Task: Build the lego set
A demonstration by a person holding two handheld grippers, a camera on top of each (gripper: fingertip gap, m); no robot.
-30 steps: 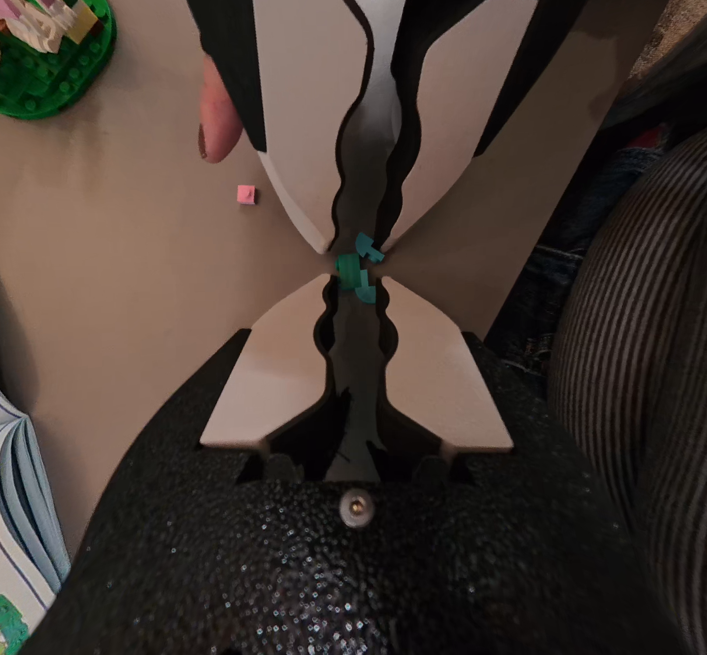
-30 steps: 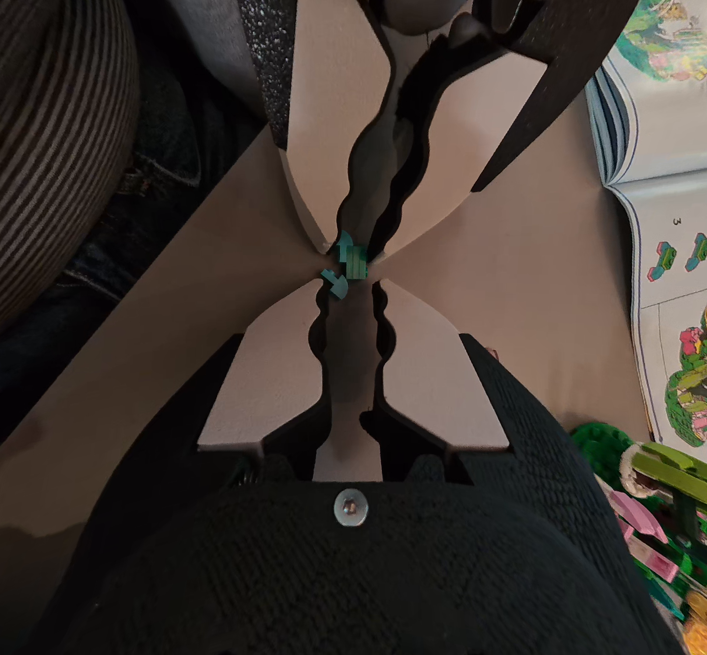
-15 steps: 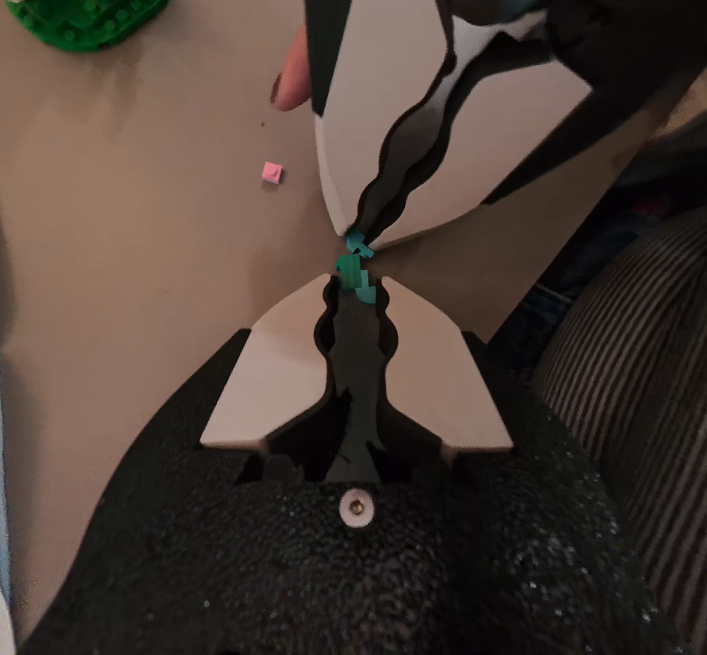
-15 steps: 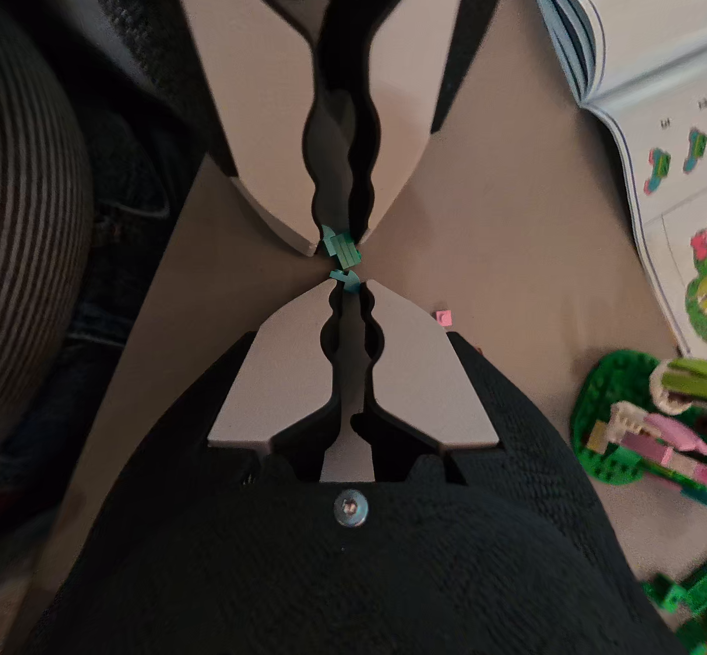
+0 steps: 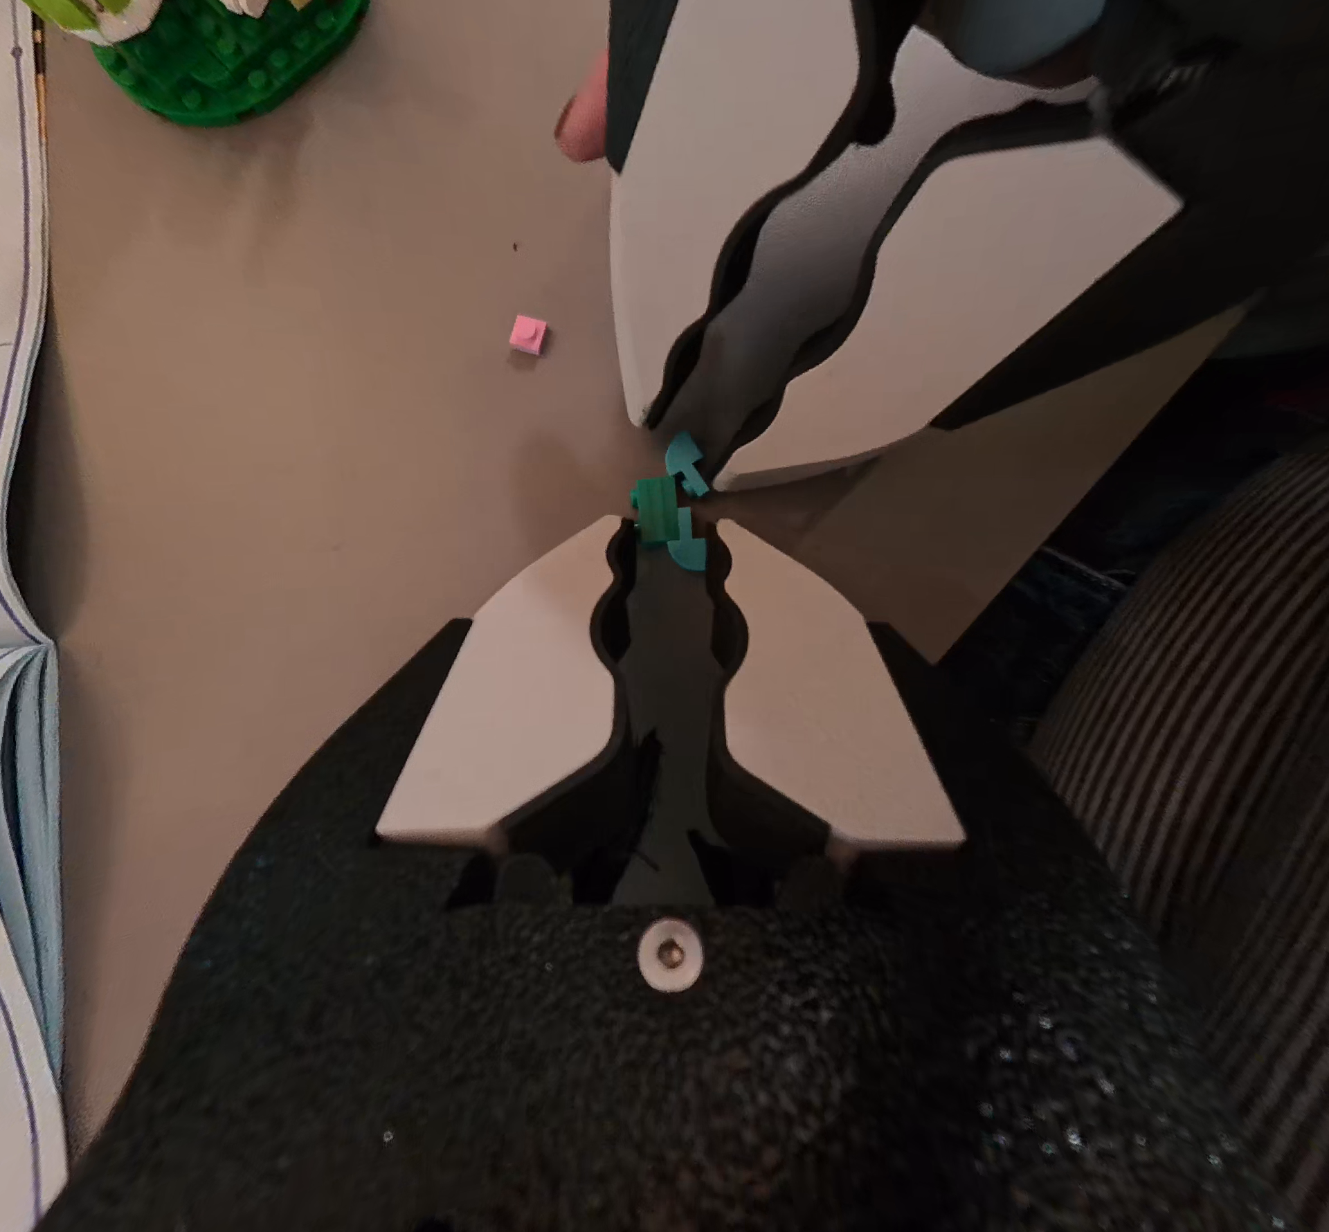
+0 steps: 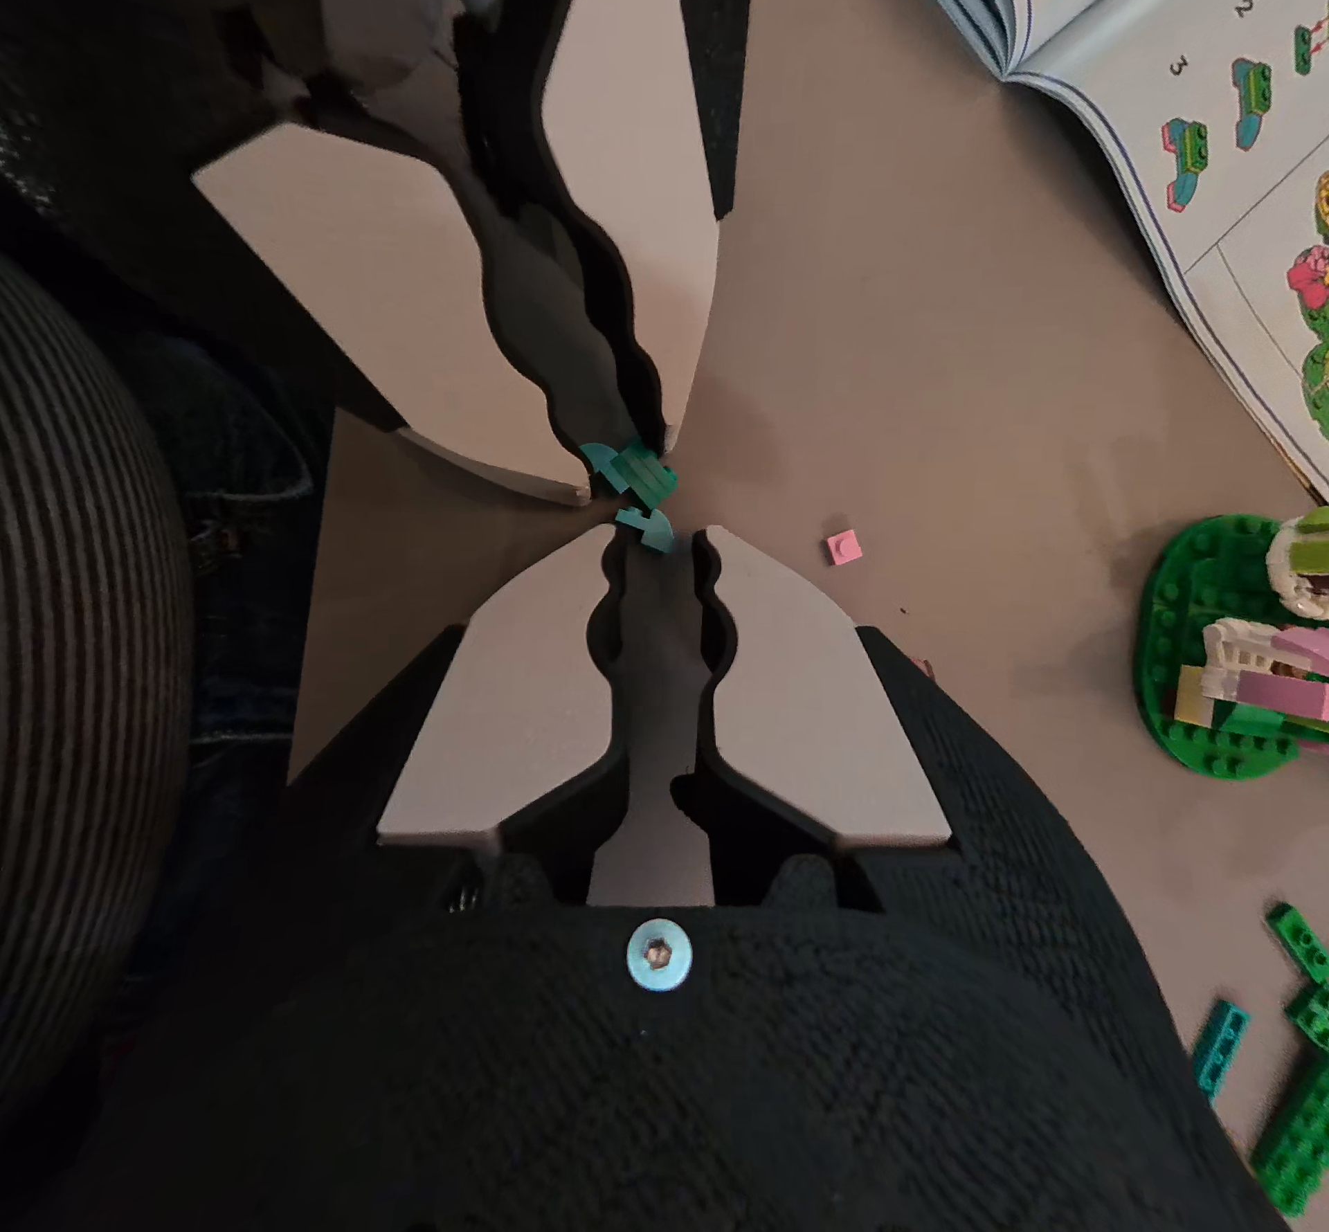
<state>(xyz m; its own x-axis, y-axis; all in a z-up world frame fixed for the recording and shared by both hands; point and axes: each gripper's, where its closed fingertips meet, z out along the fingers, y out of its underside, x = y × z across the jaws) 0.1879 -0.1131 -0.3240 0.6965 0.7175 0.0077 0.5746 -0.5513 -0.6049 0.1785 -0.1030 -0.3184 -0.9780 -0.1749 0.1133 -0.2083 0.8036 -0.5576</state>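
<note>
My left gripper (image 5: 670,529) is shut on a small green ribbed piece with a teal curved part (image 5: 658,511). My right gripper (image 6: 656,537) is shut on a small teal curved piece (image 6: 646,526). The two grippers meet tip to tip just above the tan table. In the left wrist view the right gripper (image 5: 683,453) comes in from the upper right with its teal piece (image 5: 682,457) against the green piece. In the right wrist view the left gripper (image 6: 627,471) comes in from the upper left with the green piece (image 6: 647,475). I cannot tell whether the pieces are joined.
A pink one-stud plate (image 5: 528,334) (image 6: 843,545) lies on the table beside the tips. A round green baseplate with a partial build (image 5: 237,68) (image 6: 1186,658) stands farther off. An open instruction booklet (image 6: 1151,47), loose green bricks (image 6: 1294,1089) and the table's edge with a striped sleeve (image 5: 1186,694) are nearby. Less than 4 cm separates the two grippers' tips.
Both grippers have turned about their meeting point: the right one now comes in at a slant instead of straight ahead. The pieces stay held tip to tip. The build has come further into view.
</note>
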